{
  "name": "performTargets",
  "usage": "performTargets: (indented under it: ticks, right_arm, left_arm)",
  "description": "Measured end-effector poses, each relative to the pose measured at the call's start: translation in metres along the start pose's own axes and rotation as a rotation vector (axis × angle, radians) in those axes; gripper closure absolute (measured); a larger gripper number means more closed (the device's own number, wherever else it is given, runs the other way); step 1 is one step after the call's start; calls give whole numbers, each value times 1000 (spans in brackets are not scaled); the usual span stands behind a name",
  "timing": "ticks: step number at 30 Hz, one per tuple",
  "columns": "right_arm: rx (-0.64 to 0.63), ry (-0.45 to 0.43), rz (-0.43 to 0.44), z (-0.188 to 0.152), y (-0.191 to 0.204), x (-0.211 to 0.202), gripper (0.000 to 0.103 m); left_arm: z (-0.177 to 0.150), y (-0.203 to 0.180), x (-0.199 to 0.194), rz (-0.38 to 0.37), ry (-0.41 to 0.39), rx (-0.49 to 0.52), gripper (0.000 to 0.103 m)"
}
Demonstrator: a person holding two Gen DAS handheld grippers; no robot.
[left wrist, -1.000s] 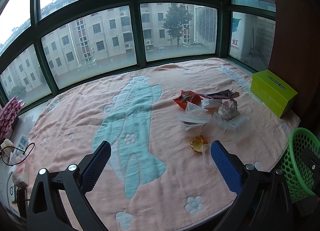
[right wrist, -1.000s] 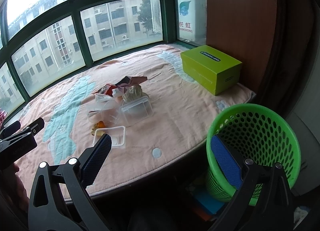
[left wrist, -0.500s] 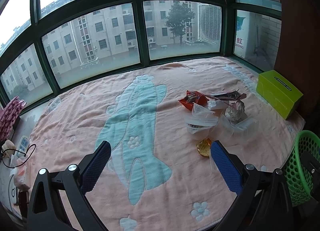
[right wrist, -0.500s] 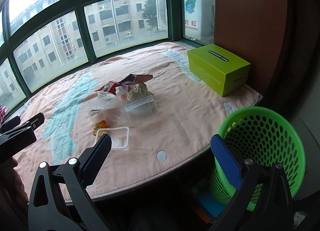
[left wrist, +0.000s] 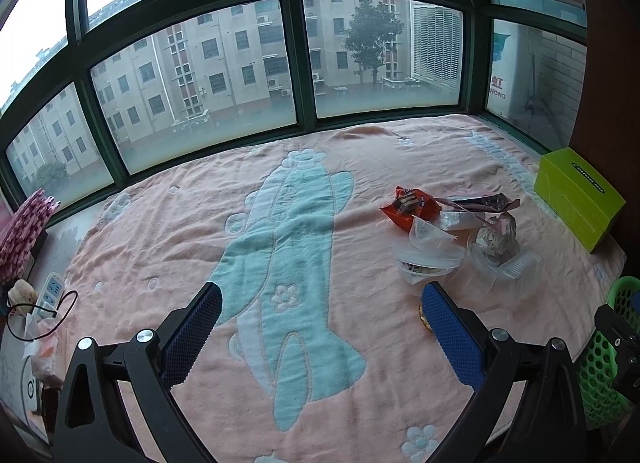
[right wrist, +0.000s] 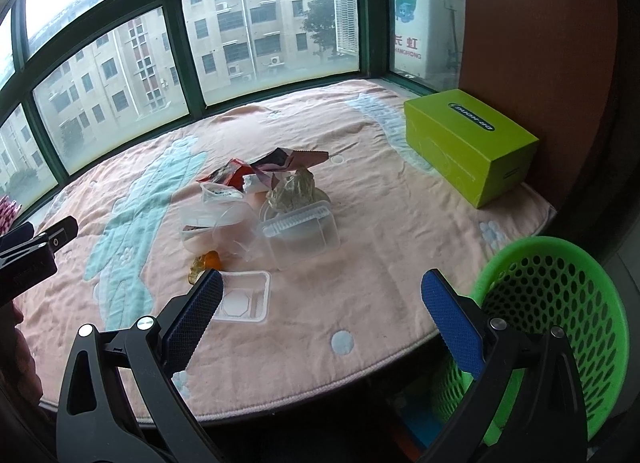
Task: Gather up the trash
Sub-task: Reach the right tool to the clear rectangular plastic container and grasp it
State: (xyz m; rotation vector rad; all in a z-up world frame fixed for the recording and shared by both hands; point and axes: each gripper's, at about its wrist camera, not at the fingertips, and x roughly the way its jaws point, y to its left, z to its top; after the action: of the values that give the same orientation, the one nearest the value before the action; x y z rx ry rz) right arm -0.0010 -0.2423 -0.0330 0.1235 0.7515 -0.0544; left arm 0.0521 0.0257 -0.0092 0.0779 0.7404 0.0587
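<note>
- Leftmost, in the left wrist view, a power strip (left wrist: 51, 290) with a dark cord lies off the edge of the pink blanket (left wrist: 168, 231) that covers the window platform.
- Both blue-padded fingers of the left tongs (left wrist: 320, 337) are spread wide with nothing between them, hovering over the blanket's pale blue figure (left wrist: 288, 263).
- Right of that figure sits the trash pile: a red snack wrapper (left wrist: 408, 207), a dark wrapper (left wrist: 484, 202), clear plastic cups (left wrist: 428, 255) and a crumpled foil ball (left wrist: 498, 237), all touching or overlapping.
- From the right wrist view, the same pile lies mid-blanket, with a ridged clear container (right wrist: 300, 233) at its right side and an orange scrap (right wrist: 206, 263) at its near edge.
- A shallow clear tray (right wrist: 244, 297) lies just in front of the pile, partly behind the left finger of the right tongs (right wrist: 322, 317).
- The right tongs are released, wide apart and empty, held above the near blanket edge.
- Farther right, a lime green box (right wrist: 468, 143) rests on the blanket against the brown wall.
- Rightmost, a green mesh basket (right wrist: 560, 303) stands below the platform edge, partly behind the right finger.
</note>
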Motion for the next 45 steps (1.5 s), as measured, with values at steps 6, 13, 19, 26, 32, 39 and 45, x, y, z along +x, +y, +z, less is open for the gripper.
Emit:
performTargets:
  ticks: [6, 13, 19, 26, 32, 39, 45]
  right_arm:
    - [-36, 13, 48, 4, 3, 25, 5]
    - [-68, 46, 129, 12, 2, 60, 5]
    - [-122, 55, 153, 18, 3, 88, 5]
    - [-206, 77, 146, 16, 7, 116, 5]
    - [-211, 88, 141, 19, 3, 135, 5]
    - [-245, 108, 136, 19, 4, 146, 16]
    - [-220, 96, 138, 19, 1, 137, 27]
  left_arm:
    - [0, 1, 12, 4, 25, -3, 6]
    - [0, 7, 28, -5, 59, -25, 6]
    - [-2, 8, 36, -8, 75, -27, 6]
    - [-5, 7, 48, -16, 103, -24, 6]
    - [-7, 5, 55, -22, 120, -16, 6]
    - [-13, -3, 62, -75, 150, -8, 6]
    - [-20, -18, 63, -146, 169, 22, 6]
